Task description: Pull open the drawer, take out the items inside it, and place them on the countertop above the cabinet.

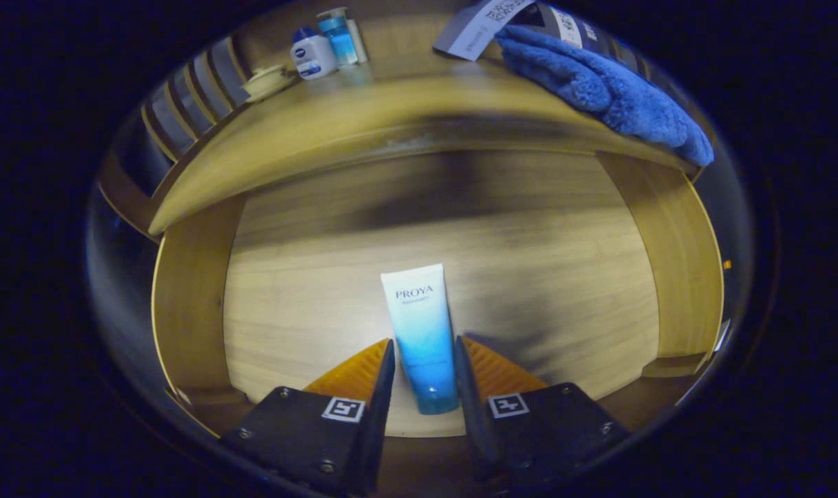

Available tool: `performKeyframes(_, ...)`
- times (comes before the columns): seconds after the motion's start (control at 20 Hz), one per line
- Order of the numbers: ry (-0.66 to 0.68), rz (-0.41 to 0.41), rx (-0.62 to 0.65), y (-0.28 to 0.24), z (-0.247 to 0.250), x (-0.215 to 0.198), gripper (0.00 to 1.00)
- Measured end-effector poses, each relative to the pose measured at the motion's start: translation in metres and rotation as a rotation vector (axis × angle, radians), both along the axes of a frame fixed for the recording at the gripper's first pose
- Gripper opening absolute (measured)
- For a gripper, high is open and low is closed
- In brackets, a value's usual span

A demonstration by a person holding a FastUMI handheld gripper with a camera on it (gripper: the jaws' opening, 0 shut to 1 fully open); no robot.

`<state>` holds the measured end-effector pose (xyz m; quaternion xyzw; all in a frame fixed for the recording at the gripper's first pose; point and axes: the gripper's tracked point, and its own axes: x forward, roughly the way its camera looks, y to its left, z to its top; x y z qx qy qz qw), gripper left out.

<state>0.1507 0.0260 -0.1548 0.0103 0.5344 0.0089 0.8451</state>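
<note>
Already open: drawer [198, 304]. Cleanser tube [422, 332] lies flat inside, between the spread jaws of the gripper [423, 360], not yet pinched. Lift and transfer to bench [391, 111] remain.

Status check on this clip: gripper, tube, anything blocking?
Gripper open, fingers either side of the tube, not clamped. Tube lies flat on the open drawer's floor. Nothing in the way; blue towel and bottles on the countertop.

One tube [422, 335] lies in the one open drawer [191, 297], between the two fingers [379, 384] of the tongs [423, 346], which stand apart beside it. On the table [364, 114] above: two bottles [312, 53], one small dish [267, 79], one blue towel [599, 86] and one paper tag [478, 28].
</note>
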Motion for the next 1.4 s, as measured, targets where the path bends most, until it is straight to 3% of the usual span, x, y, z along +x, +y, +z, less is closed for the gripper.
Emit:
performKeyframes(0.1, 0.018, 0.006, -0.01, 0.0, -0.022, -0.014, 0.5)
performKeyframes(0.2, -0.01, 0.013, 0.032, 0.007, -0.007, -0.001, 0.39)
performKeyframes(0.5, -0.207, 0.029, 0.119, 0.0, 0.028, 0.008, 0.39)
performKeyframes(0.7, -0.397, 0.007, 0.168, -0.008, 0.086, 0.025, 0.39)
performKeyframes(1.0, -0.738, -0.051, 0.163, -0.018, 0.179, 0.092, 0.39)
performKeyframes(1.15, -0.825, -0.074, 0.128, -0.024, 0.18, 0.117, 0.39)
performKeyframes(1.4, -0.767, -0.101, 0.103, -0.023, 0.139, 0.157, 0.39)
